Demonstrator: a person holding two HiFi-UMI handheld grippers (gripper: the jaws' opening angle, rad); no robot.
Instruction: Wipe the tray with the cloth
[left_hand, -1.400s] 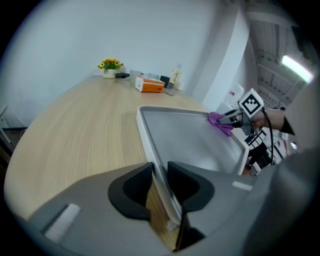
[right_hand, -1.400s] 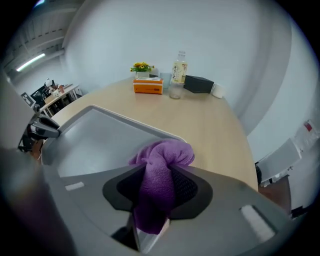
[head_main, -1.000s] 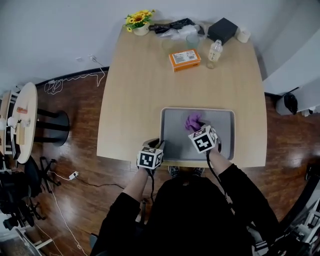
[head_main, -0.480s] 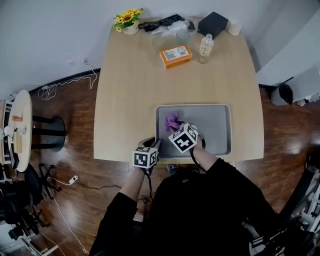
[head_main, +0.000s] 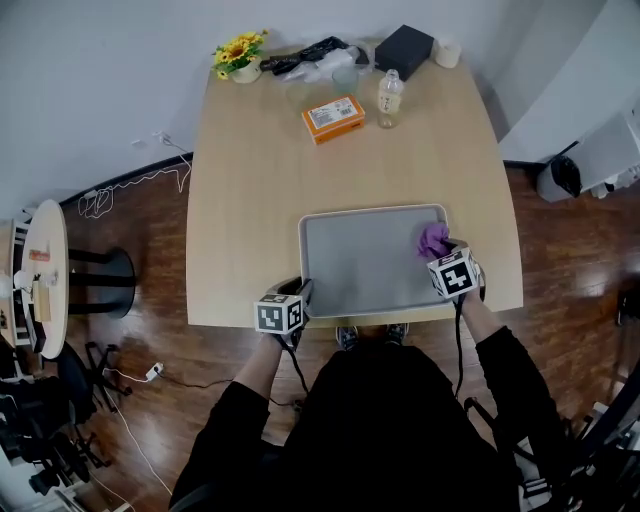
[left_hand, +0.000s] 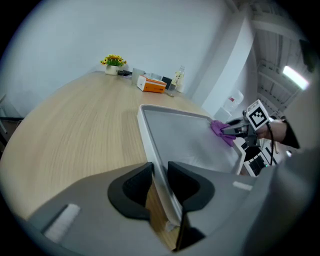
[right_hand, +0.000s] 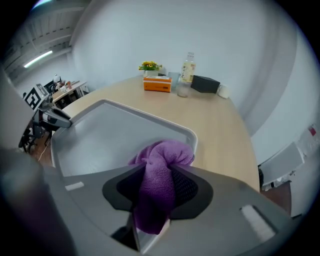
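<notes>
One purple terry cloth (right_hand: 161, 162) lies at the right-hand end of the grey rectangular tray (head_main: 360, 262), against the raised rim and near the far right corner. Half a second earlier the cloth was at the left part of the tray floor. It has since crossed the full width of the tray from left to right. Judged from this, one wiping stroke has reached its end stop at the rim, and the strip of floor nearest the person may still need a pass.

Right tongs (head_main: 441, 252): jaws partly open, with both pads pressed on the bunched cloth. A wad of cloth sticks out ahead of the tips and bears on the tray floor.

Left tongs (left_hand: 160, 176): jaws almost together, clamped on the tray's rim at the near left corner. This grip has stayed in place throughout the stroke and appears to steady the tray against the wiping force.

The tray sits on the light wooden desk (head_main: 250, 200), close to its near edge. An orange box (head_main: 334, 118), a clear bottle (head_main: 390, 98) and a pot of yellow flowers (head_main: 238, 55) stand at the far end, well apart from the tray.
</notes>
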